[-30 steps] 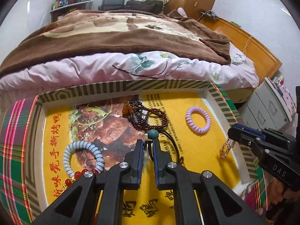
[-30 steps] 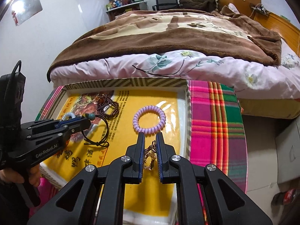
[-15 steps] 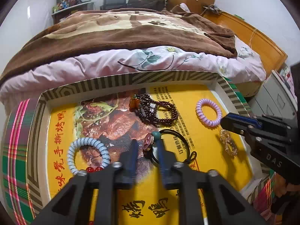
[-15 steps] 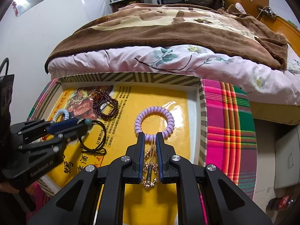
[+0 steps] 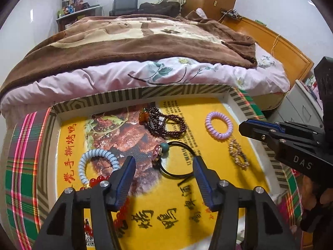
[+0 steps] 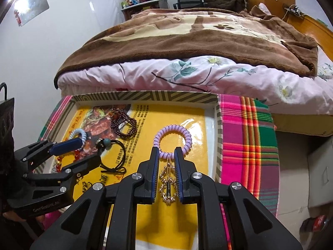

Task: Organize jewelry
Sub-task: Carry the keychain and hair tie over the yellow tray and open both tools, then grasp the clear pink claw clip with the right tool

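A shallow tray [image 5: 145,92] with a yellow printed floor holds the jewelry. My left gripper [image 5: 164,160] hovers low over it, jaws opening, and nothing is pressed between the pads. A black cord loop with a teal bead [image 5: 165,145] and a pink charm lies flat on the tray between its fingertips. My right gripper [image 6: 166,149] is at the tray's right side, jaws just opening. A gold chain [image 6: 167,185] lies on the tray between its fingers, loose from the pads. The chain's far end meets a purple coil band [image 6: 158,137].
A dark red bead bracelet [image 5: 166,123] lies at the tray's back, with a pale blue coil band [image 5: 83,162] and red beads [image 5: 97,180] at its left. The tray rests on a plaid cloth [image 6: 249,135]. Just behind it is a bed [image 5: 145,73] with a brown blanket.
The left jaws have opened wide and let go of the bead end of the black cord, which now lies on the tray. The right gripper lowered the gold chain onto the tray and loosened.
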The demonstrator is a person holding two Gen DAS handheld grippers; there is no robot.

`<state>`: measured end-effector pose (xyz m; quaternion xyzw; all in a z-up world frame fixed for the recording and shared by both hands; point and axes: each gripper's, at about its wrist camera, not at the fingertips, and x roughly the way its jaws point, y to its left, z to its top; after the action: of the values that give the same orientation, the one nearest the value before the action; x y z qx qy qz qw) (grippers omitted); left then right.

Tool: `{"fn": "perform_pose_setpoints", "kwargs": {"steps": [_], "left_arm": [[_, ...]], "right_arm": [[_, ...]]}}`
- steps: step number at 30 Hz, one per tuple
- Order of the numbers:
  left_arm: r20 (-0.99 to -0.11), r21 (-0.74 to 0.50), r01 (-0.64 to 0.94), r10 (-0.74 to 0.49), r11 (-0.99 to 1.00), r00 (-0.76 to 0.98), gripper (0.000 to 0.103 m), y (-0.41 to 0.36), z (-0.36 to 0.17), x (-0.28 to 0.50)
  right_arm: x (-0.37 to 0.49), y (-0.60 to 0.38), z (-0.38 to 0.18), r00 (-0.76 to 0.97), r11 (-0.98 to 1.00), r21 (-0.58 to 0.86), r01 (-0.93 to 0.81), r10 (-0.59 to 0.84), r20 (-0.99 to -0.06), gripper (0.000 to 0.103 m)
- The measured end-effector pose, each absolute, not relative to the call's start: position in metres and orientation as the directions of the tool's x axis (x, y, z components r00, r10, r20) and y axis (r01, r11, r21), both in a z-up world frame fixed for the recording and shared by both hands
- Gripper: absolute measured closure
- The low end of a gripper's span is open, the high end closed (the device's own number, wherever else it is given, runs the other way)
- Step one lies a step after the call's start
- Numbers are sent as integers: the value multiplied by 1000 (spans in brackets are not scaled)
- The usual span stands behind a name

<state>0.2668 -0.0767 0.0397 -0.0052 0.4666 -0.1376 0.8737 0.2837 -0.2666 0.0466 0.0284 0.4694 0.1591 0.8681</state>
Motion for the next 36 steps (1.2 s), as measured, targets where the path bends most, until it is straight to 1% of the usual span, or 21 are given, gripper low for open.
{"fn": "perform_pose_setpoints", "kwargs": {"steps": [3, 7, 10, 13, 17, 19, 21, 22, 23, 27, 29, 30, 36], "left_arm": [[-805, -119, 242, -236, 963, 544, 46, -78, 49, 256], [-797, -122, 243, -241, 962, 553, 46, -76, 58, 241], [-786, -126, 246, -248, 961, 566, 41, -75, 68, 228], [-774, -132, 250, -258, 959, 579, 40, -73, 77, 213], [-764, -136, 249, -262, 959, 590, 40, -68, 85, 192], [-758, -144, 252, -270, 957, 594, 37, -63, 88, 179], [-751, -142, 248, -267, 958, 603, 33, -60, 89, 168], [-749, -142, 245, -266, 959, 607, 33, -57, 90, 162], [-747, -145, 242, -266, 959, 609, 33, -55, 90, 157], [-740, -167, 237, -280, 957, 611, 33, -46, 89, 138], [-740, -167, 235, -279, 958, 612, 32, -42, 86, 127], [-744, -168, 233, -278, 958, 608, 31, -41, 84, 124], [-763, -202, 202, -284, 958, 581, 30, -25, 67, 107]], "right_arm": [[275, -270, 55, 521, 947, 208, -246, 310, -795, 87], [261, -274, 65, 534, 945, 213, -248, 316, -784, 87], [248, -277, 72, 543, 939, 226, -258, 334, -770, 86], [232, -279, 79, 552, 933, 243, -267, 354, -755, 82], [206, -285, 86, 567, 920, 269, -284, 388, -727, 81], [192, -289, 88, 572, 911, 290, -294, 411, -710, 80], [178, -294, 89, 575, 905, 300, -302, 423, -700, 74], [171, -296, 88, 575, 902, 305, -304, 430, -696, 65], [165, -299, 87, 573, 899, 310, -308, 436, -694, 58], [141, -307, 80, 564, 887, 309, -342, 457, -688, 57], [131, -305, 75, 546, 880, 288, -378, 463, -698, 51], [125, -303, 72, 536, 876, 270, -400, 462, -706, 49], [101, -297, 57, 481, 825, 224, -520, 499, -721, 49]]}}
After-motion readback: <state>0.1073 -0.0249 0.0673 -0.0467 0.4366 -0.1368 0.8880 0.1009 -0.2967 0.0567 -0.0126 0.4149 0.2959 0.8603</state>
